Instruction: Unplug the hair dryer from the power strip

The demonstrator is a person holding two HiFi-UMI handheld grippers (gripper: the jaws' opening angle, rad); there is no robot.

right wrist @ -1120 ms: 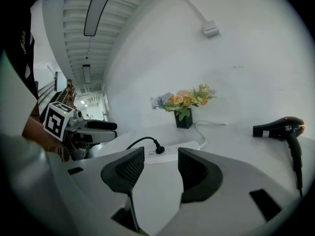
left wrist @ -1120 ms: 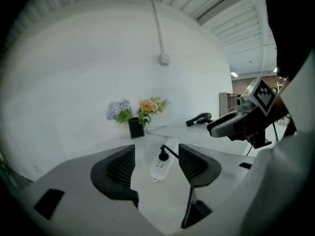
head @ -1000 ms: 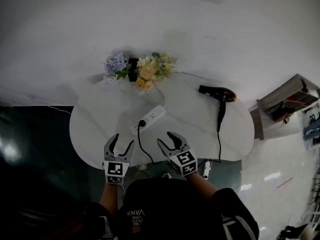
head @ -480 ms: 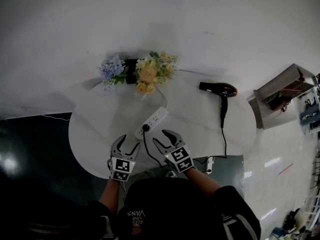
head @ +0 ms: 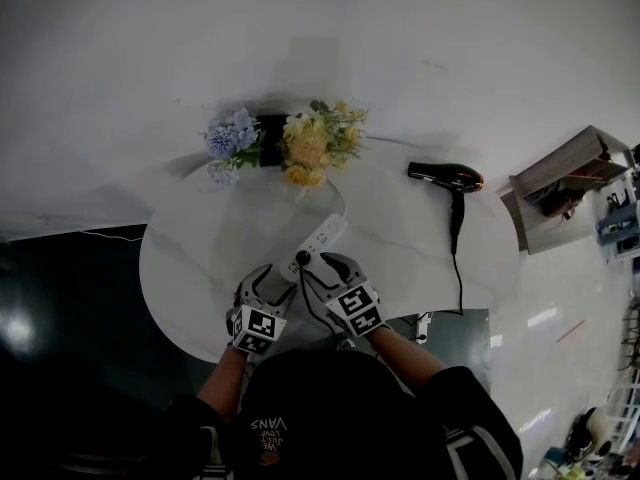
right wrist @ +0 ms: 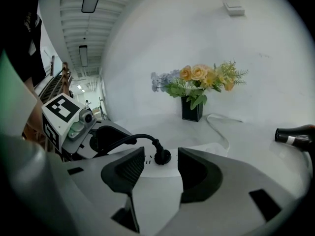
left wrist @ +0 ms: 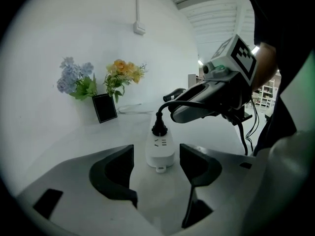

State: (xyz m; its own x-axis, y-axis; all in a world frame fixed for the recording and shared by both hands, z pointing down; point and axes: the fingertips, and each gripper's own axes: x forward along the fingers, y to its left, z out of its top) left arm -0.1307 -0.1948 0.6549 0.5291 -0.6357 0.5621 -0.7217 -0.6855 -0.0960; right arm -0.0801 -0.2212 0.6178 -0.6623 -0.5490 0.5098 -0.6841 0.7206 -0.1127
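The hair dryer's black plug (left wrist: 159, 128) sits in the power strip (head: 320, 243), in the socket nearest the strip's end on the person's side. The hair dryer (head: 447, 176) lies well to the right of the strip, near the table's (head: 200, 228) right rim. Its black cord (head: 458, 258) runs off the near edge there.

No writing can be read on the strip or the dryer. The only legible print is "VANS", upside down on the person's black cap (head: 300, 408).

The white strip lies slantwise on the white table with bare top on both its long sides. Its near end is close to the table's near edge. Beyond its far end stand the flowers (head: 285, 143) in a dark vase, against the wall.

The left gripper (head: 272, 280) is at the strip's near end. Its jaws are wide and have just been opening further. The strip's end shows between them, and the pads are clear of it. The right gripper (head: 320, 268) comes in from the strip's right. Its jaws are apart with the plug framed between them, a gap on each side, and it grips nothing.

A second ago both grippers hung over the table's near edge, clear of the strip. Now both have closed in on its plugged end.
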